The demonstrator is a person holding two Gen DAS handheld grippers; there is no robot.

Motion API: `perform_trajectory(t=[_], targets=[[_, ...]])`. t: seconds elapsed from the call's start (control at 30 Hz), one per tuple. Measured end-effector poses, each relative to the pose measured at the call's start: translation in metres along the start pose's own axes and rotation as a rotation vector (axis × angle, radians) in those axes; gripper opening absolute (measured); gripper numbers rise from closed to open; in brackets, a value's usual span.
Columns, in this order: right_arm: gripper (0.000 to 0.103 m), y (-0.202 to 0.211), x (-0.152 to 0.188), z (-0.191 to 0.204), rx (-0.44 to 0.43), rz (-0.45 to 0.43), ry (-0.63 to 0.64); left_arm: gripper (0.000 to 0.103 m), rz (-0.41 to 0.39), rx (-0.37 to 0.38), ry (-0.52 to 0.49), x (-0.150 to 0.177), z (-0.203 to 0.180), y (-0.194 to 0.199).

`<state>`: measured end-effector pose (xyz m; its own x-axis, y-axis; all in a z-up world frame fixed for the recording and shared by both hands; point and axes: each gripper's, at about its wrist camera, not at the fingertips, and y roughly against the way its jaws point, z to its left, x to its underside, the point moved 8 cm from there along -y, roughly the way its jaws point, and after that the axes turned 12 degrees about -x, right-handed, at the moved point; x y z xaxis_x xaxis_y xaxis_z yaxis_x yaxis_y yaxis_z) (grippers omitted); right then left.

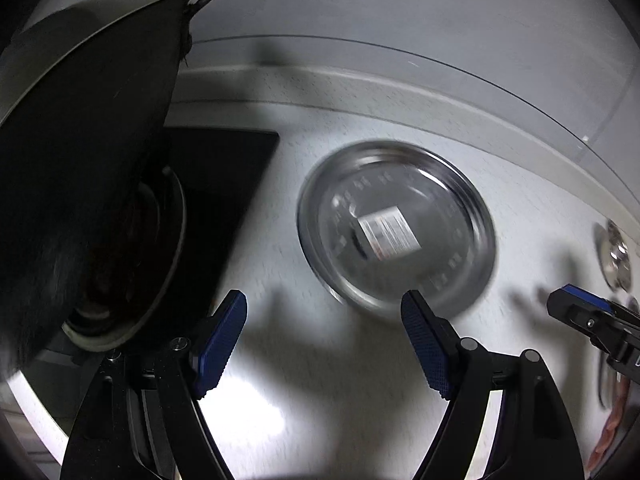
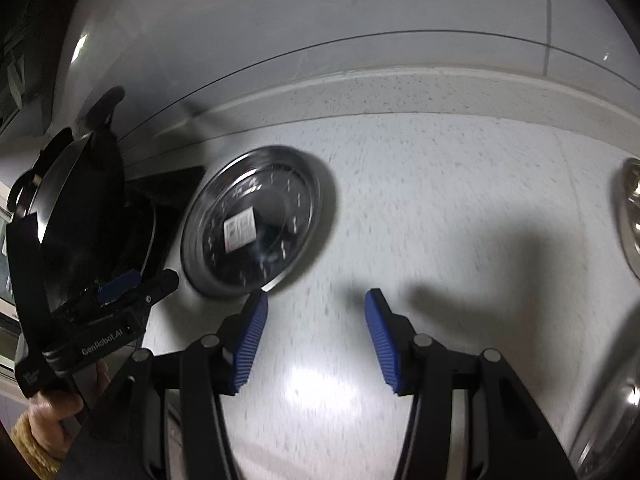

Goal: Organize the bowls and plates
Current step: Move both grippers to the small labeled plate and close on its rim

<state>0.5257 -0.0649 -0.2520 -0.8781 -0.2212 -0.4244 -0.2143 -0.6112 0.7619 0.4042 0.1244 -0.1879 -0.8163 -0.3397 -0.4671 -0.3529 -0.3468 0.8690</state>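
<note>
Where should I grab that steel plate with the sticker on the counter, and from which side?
Grip the steel plate by its raised rim on the near edge, likely with the left gripper, whose open fingers already point at it. It lies flat on the counter, so slide one finger under the lip, coming in low from the front.

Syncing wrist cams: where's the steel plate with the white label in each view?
Left wrist: steel plate right of centre, just beyond the open left gripper.
Right wrist: plate left of centre, ahead-left of the open right gripper.
Shared landmark: black wok to the plate's left in both.
</note>
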Motion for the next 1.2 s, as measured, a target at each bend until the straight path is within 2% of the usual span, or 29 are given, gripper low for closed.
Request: perform_trajectory(t=[0.13,0.33,0.5,0.87,1.0,1.07,1.1,1.13,1.17,1.2], targets=[[0.049,-0.022,-0.013,-0.007,0.008,0.017,-0.009,0.074,-0.006,-0.055,0.003,-0.013,0.001,-0.014],[0.049,-0.046,-0.025,-0.014,0.004,0.035,-0.021,0.074,0.01,-0.076,0.036,-0.025,0.002,-0.034],[0.049,-0.053,-0.035,-0.022,-0.003,0.023,-0.048,0.074,0.009,-0.097,0.01,-0.027,0.0,-0.043],[0.047,-0.064,-0.046,-0.016,-0.041,0.02,-0.039,0.074,0.043,-0.077,0.015,-0.022,-0.004,-0.062],[0.036,-0.067,-0.047,-0.013,-0.048,0.032,-0.015,0.073,0.052,-0.037,0.026,-0.024,-0.007,-0.066],[0.028,-0.07,-0.046,-0.012,-0.055,0.042,-0.008,0.069,0.045,-0.032,0.019,-0.025,-0.009,-0.065],[0.026,-0.069,-0.046,-0.012,-0.049,0.041,-0.005,0.058,0.037,-0.027,0.012,-0.026,-0.012,-0.063],[0.019,-0.07,-0.047,-0.013,-0.046,0.043,-0.005,0.04,0.024,-0.019,-0.004,-0.028,-0.016,-0.062],[0.013,-0.071,-0.046,-0.014,-0.045,0.043,-0.007,0.037,0.02,-0.022,-0.019,-0.03,-0.019,-0.063],[0.013,-0.069,-0.045,-0.015,-0.038,0.034,-0.003,0.036,0.022,-0.032,-0.028,-0.03,-0.021,-0.062]])
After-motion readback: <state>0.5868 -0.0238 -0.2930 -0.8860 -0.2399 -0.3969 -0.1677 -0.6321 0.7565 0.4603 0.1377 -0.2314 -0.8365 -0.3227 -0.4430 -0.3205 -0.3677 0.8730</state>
